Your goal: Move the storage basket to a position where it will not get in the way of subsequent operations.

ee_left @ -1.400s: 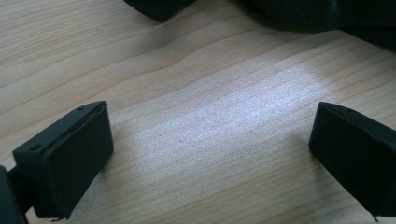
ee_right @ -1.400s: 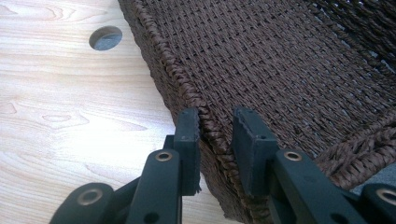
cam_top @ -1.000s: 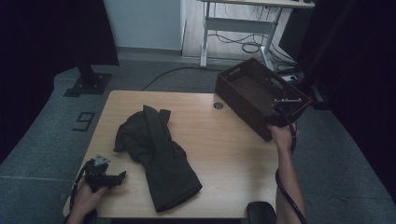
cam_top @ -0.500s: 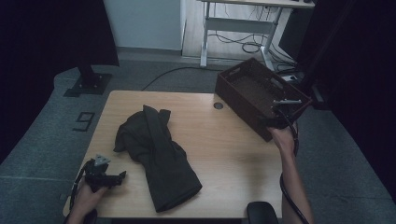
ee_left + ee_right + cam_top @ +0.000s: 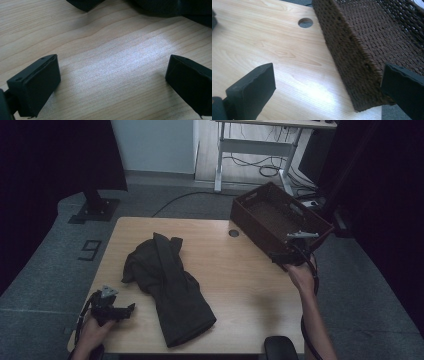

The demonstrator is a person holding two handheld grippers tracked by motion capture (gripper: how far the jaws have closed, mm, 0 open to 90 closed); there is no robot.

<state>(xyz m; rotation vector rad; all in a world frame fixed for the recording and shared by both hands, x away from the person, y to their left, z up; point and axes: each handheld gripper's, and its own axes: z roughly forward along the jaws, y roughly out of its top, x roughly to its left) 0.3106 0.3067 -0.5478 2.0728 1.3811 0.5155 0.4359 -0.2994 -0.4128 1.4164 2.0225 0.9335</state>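
A dark garment (image 5: 167, 285) lies crumpled on the left half of the wooden table (image 5: 250, 290). Its edge shows at the top of the left gripper view (image 5: 175, 10). My left gripper (image 5: 129, 309) rests open near the table's front left corner, just left of the garment, with bare wood between its jaws (image 5: 112, 72). A brown woven basket (image 5: 280, 217) stands at the table's far right corner. My right gripper (image 5: 280, 257) is at the basket's near corner. Its jaws have just been opening and now stand wide (image 5: 329, 82), with the basket's corner (image 5: 359, 75) between them, untouched.
A round cable hole (image 5: 234, 233) sits in the table beside the basket. A desk frame with cables (image 5: 260, 150) stands behind the table. A dark stand base (image 5: 95, 210) is on the floor at the left. A black chair part (image 5: 280, 347) is at the front edge.
The right gripper's jaws have opened wide, and the hand has drawn back a little from the basket toward the near side. The left gripper and the garment have not moved.
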